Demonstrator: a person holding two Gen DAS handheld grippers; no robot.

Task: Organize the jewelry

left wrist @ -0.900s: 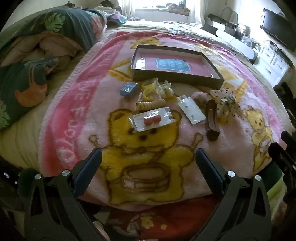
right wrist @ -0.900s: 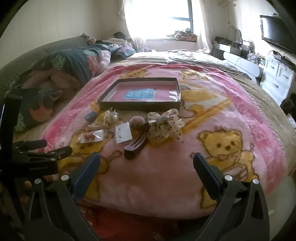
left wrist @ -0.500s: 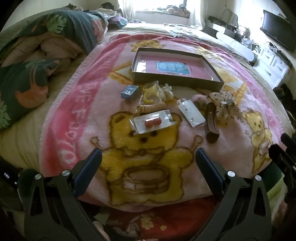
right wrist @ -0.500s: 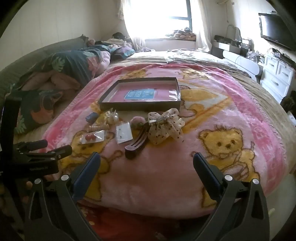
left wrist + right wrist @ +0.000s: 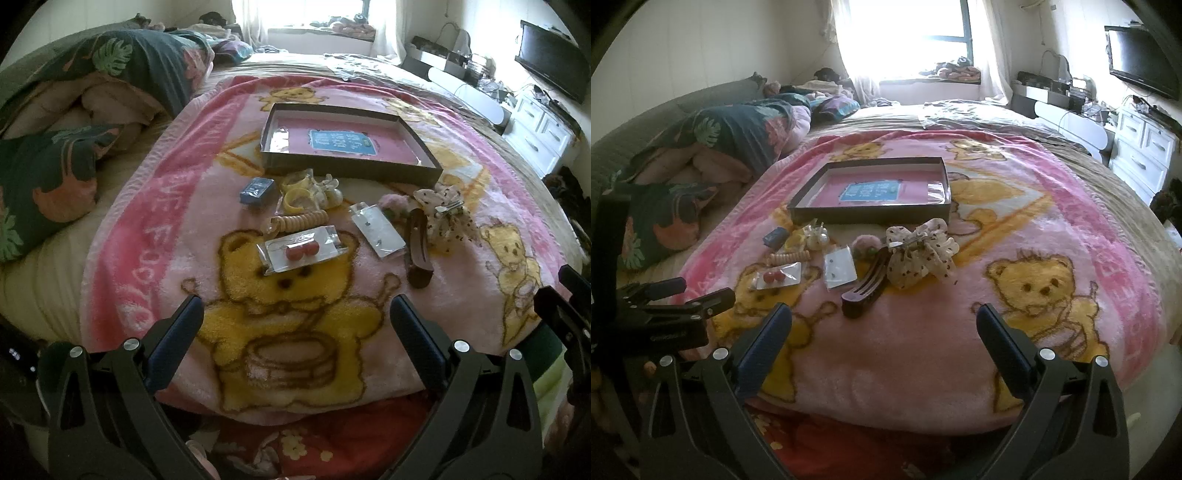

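Box upper centre with only a blue card inside, jewelry packets below, both hand-held grippers wide and empty.

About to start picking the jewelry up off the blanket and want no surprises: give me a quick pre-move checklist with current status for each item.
1. Left gripper open and empty: ok, jaws wide apart, nothing between them.
2. Right gripper open and empty: ok, same.
3. Tray ready to receive: ok, it sits beyond the pile, open side up, showing only its printed pink base.
4. Nearest pick, the red earring packet, free of other pieces: ok, it lies flat; the coiled hair tie sits just behind it.
5. Brown hair clip clear of the polka-dot bow: cannot tell, their far ends meet or overlap.
6. Grippers clear of each other: ok, well apart.
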